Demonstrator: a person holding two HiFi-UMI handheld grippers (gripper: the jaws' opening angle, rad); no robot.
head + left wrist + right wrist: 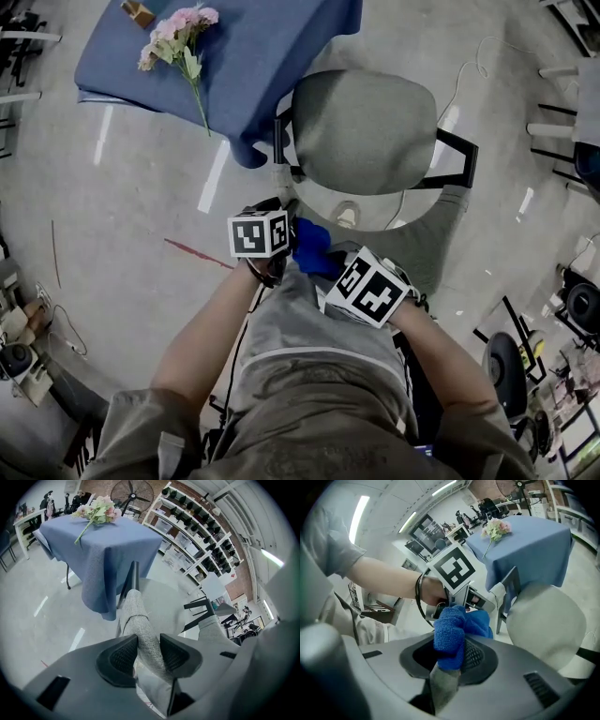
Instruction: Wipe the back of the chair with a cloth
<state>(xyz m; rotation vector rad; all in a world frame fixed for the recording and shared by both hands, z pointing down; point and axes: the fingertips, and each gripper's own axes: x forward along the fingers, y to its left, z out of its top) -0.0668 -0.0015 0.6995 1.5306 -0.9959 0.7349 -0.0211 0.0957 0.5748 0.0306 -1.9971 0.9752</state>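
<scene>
The left gripper (149,651) has its jaws clamped on the top edge of the chair back (133,611). The grey fabric runs up between the two dark pads and both press against it. A black post of the chair frame stands just beyond that edge.

The right gripper (450,657) has its jaws closed on the cloth (450,630), a blue, nubby bunch that rises out from between the pads. A strip of grey fabric shows just under the cloth, low between the jaws; whether it touches the cloth I cannot tell.

In the head view the two grippers sit close together over the chair back, with the cloth (314,246) between their marker cubes and touching or almost touching the left one. The right gripper view shows the same: the left hand (433,592) and its cube lie just past the cloth.

The seat (366,131), pale grey and rounded, lies beyond the grippers, with black armrests at its sides. Past the seat stands a counter (272,56) under a blue cover whose corner hangs down next to the seat. A bunch of pink flowers (178,37) lies on the counter.
</scene>
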